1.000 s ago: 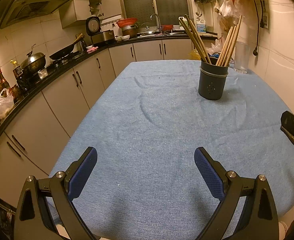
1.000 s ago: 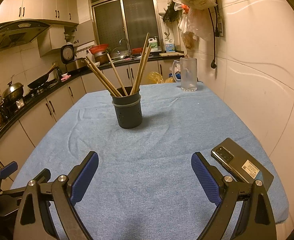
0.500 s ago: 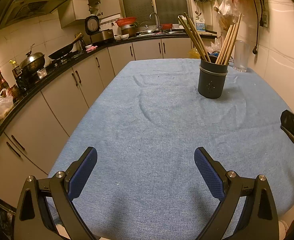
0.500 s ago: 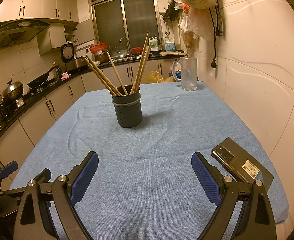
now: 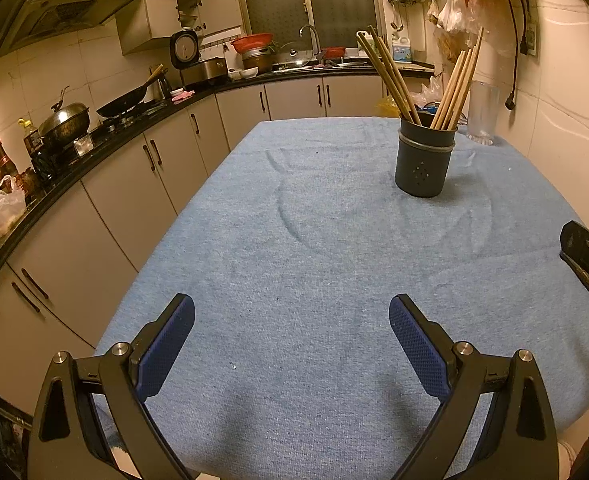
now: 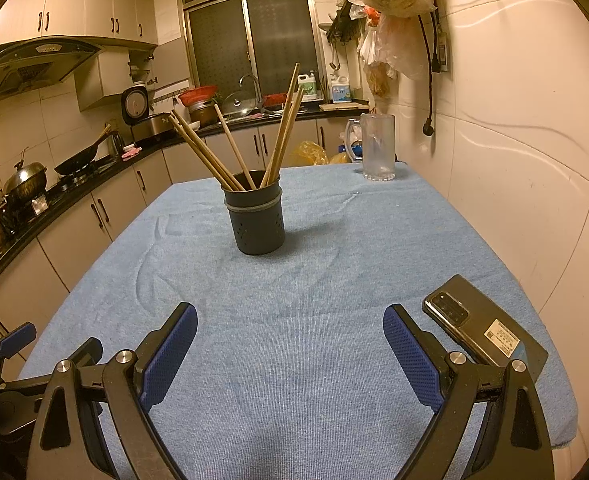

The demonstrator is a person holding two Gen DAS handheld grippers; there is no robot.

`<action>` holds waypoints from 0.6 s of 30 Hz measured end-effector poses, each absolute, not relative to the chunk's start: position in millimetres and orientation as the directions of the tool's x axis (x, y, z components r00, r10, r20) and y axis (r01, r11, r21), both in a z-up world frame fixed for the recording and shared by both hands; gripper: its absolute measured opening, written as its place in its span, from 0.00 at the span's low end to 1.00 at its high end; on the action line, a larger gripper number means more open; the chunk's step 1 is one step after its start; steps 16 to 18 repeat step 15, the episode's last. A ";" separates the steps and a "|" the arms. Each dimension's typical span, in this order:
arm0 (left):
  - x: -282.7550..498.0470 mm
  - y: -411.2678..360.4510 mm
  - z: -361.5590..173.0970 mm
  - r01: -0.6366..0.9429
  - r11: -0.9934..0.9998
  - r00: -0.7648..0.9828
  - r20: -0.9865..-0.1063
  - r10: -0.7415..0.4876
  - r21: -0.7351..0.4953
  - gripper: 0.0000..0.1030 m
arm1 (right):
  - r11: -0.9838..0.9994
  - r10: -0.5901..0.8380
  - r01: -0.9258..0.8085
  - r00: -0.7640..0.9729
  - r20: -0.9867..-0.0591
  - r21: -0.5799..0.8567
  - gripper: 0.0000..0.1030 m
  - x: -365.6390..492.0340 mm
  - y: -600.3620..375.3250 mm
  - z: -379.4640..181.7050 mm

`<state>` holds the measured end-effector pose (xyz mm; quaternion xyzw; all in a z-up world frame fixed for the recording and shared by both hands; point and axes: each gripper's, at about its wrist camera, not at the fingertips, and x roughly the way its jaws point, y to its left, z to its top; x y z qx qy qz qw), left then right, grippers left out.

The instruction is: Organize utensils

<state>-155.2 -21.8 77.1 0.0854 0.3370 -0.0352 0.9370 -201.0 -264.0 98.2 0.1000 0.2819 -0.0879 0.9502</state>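
Comparing with a second ago, honestly almost nothing moves. Both grippers hang over the near edge of the table, and the only shift I can spot is the left view creeping back a hair, so the holder sits a touch farther off. To me that reads as the job being wrapped up, or nearly: every chopstick is already standing in the cup and nothing loose lies on the cloth.

The left gripper [image 5: 290,320] has its jaws spread wide with nothing between them, just bare cloth below. Same story for the right gripper [image 6: 290,328], wide apart and holding nothing.

The chopstick holder [image 6: 256,218] stands upright around the middle of the table, well apart from both grippers. It's a dark matte cylinder with little drain holes and a pale band near the rim. The chopsticks [image 6: 282,136] are plain wooden sticks, fanned out in two leaning bunches.

The tablecloth [image 5: 314,264] is a blue, towel-like fabric with a few soft creases. A phone [image 6: 482,330] lies face down near the right edge, glossy and dark, and a clear glass mug [image 6: 376,146] sits at the far corner.
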 end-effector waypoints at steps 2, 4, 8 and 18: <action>-154.4 -22.8 76.1 0.126 0.982 0.771 -0.637 -0.009 0.138 0.94 | 0.965 -0.113 0.224 0.827 -0.551 0.139 0.94 -201.3 -264.2 98.1; -153.2 -24.0 75.0 0.128 0.982 0.768 -0.641 -0.008 0.141 0.94 | 0.965 -0.111 0.223 0.826 -0.552 0.139 0.94 -201.2 -263.7 97.4; -152.5 -24.8 75.0 0.127 0.982 0.765 -0.644 -0.007 0.141 0.94 | 0.965 -0.108 0.222 0.822 -0.559 0.140 0.94 -200.2 -264.2 96.7; -138.3 -10.2 73.8 0.104 0.988 0.749 -0.662 -0.004 0.111 0.94 | 0.967 -0.090 0.211 0.809 -0.580 0.145 0.96 -193.7 -269.1 92.5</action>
